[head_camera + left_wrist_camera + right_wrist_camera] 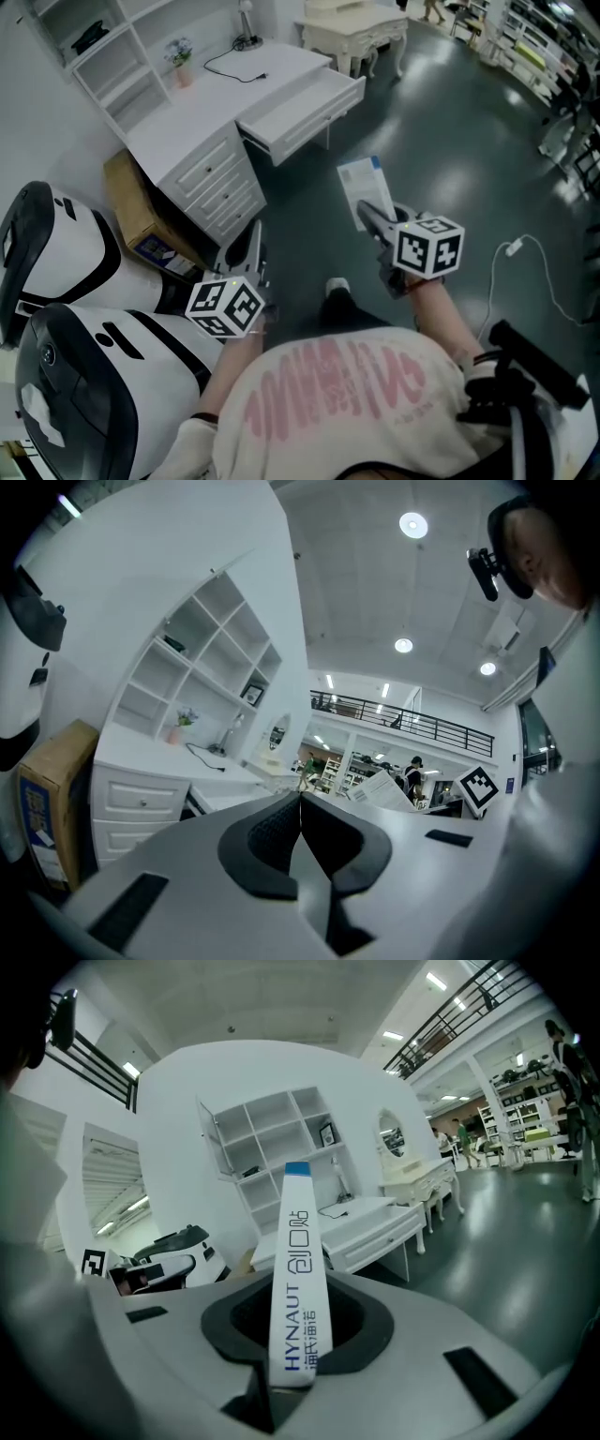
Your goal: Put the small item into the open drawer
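Right claw (300, 1321) clamped on the thin box (298, 1241), held over the floor, well short of the open drawer (302, 111) at the surface's front edge. Left claw (300, 822) closed, empty. Recommend carrying the box over the drawer and lowering it inside before release.

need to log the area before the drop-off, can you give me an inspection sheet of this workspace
surface: white desk, top mostly bare
job's things: flat box held in the right gripper; open drawer pulled out, nothing seen in it
clutter: flower pot and lamp on the desk; cardboard box on the floor beside it
grippers: right gripper shut on the flat box, apart from the drawer; left gripper shut, empty
cables: black lead on the desk; white cable on the floor at right
surroundings: shelf unit, cream table, white-and-black machines at left
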The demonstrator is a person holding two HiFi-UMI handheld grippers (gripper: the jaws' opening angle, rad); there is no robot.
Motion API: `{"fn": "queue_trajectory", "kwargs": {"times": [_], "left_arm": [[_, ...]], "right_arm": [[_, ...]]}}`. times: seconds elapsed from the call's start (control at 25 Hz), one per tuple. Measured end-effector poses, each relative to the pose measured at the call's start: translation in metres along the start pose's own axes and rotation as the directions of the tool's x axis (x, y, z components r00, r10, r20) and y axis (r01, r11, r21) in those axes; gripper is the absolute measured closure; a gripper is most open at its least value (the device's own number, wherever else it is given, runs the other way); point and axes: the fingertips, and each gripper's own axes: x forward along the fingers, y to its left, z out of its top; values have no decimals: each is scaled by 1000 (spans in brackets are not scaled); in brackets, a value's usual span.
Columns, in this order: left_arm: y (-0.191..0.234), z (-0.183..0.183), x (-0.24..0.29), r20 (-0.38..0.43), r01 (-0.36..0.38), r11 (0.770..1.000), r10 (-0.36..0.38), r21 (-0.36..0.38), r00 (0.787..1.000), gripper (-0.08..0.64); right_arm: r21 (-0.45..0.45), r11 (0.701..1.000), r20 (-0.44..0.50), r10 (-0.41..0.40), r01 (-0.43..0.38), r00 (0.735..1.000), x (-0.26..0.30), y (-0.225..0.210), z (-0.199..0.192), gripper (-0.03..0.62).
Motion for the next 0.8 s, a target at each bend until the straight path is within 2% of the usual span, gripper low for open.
{"fn": "queue_trajectory", "kwargs": {"times": [0.12,0.36,0.44,0.6,0.8], "left_arm": [[9,-1,26,-10,-6,1000,6,-4,1000,531],[27,12,91,-30,-4,999,6,52,1000,531],[36,19,117,-27,-11,999,12,38,1000,531],[51,32,165,-27,-36,998,37,58,999,531],[68,41,218,-13,-59,998,59,36,998,531]], "right_arm": [[-21,1000,-25,9,-9,1000,23,-15,4,505],[-101,995,-52,22,-27,998,79,-51,36,505],[-96,995,-55,36,-41,998,100,-66,53,505],[-70,995,-63,65,-70,996,137,-94,82,505],[-78,992,-90,93,-100,992,181,-125,107,505]]}}
